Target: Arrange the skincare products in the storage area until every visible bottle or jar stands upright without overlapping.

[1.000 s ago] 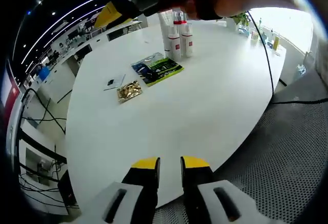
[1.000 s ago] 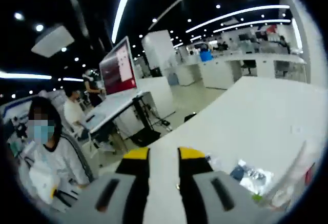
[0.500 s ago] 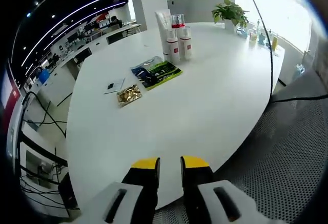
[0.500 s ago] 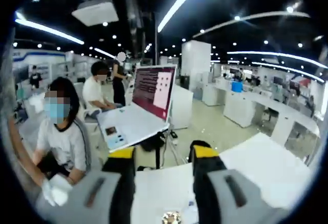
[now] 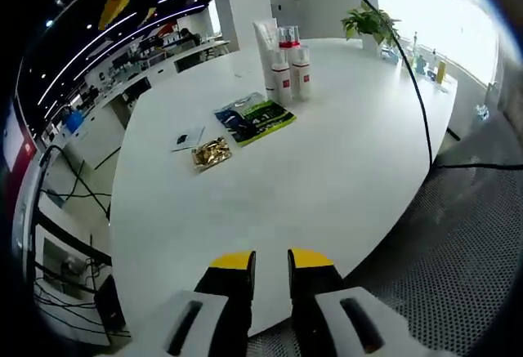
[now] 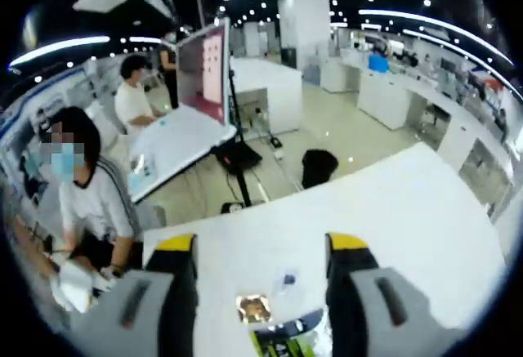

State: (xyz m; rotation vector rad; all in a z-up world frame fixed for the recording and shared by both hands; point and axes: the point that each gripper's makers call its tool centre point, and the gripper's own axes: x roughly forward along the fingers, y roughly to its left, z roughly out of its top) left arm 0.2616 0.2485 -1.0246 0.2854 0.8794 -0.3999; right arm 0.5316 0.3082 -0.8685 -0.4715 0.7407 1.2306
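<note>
In the left gripper view, a cluster of skincare products stands upright at the far side of the round white table (image 5: pixel 343 169). It holds a tall white tube (image 5: pixel 265 40) and two white bottles with red labels (image 5: pixel 282 71) (image 5: pixel 301 67). My left gripper (image 5: pixel 271 261) hovers over the near table edge, far from them, jaws close together with nothing between. My right gripper (image 6: pixel 261 247) is open wide above the table, empty. Below it lie a gold sachet (image 6: pixel 253 308) and a blue-green sachet (image 6: pixel 288 342).
A blue-green sachet (image 5: pixel 253 116), a gold sachet (image 5: pixel 211 153) and a small white card (image 5: pixel 188 138) lie flat left of the bottles. A black cable (image 5: pixel 418 87) crosses the table's right side; a potted plant (image 5: pixel 372 22) stands behind. A seated person (image 6: pixel 82 202) and a monitor (image 6: pixel 204 71) are beyond the table.
My right gripper's jaws have spread from nearly together to wide apart, and its view has tipped down onto the table. The hand and gripper crossing the top of the left gripper view have gone.
</note>
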